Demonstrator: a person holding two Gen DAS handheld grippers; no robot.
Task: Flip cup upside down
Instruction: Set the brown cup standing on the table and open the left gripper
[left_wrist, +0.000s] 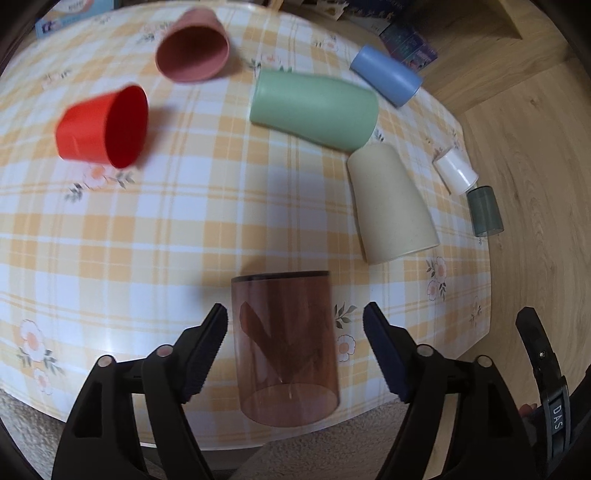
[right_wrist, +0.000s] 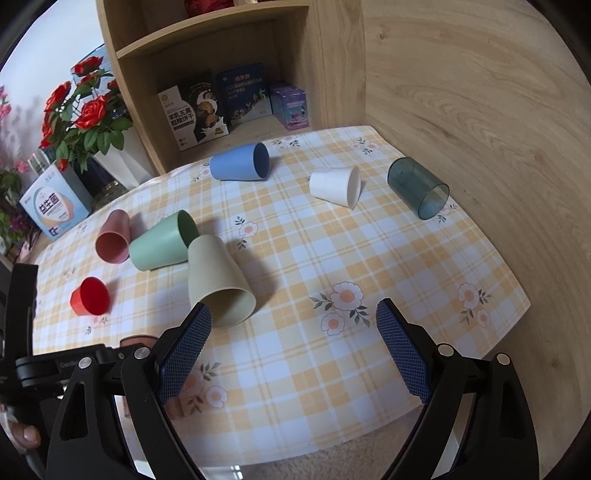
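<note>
A see-through brown cup (left_wrist: 286, 347) stands upside down on the checked tablecloth (left_wrist: 147, 240), between the fingers of my left gripper (left_wrist: 295, 317). The left jaws are open and stand clear of the cup on both sides. My right gripper (right_wrist: 293, 315) is open and empty above the cloth (right_wrist: 332, 258), with the beige cup (right_wrist: 218, 278) lying on its side just beyond its left finger. In the right wrist view only a sliver of the brown cup (right_wrist: 138, 340) shows behind the left gripper.
Several cups lie on their sides: red (left_wrist: 103, 127), pink (left_wrist: 192, 46), green (left_wrist: 314, 109), blue (left_wrist: 386, 75), beige (left_wrist: 391, 203), white (left_wrist: 456, 171) and a see-through teal one (left_wrist: 484, 216). A wooden shelf (right_wrist: 221, 48) with boxes and a vase of roses (right_wrist: 83, 118) stand behind the table.
</note>
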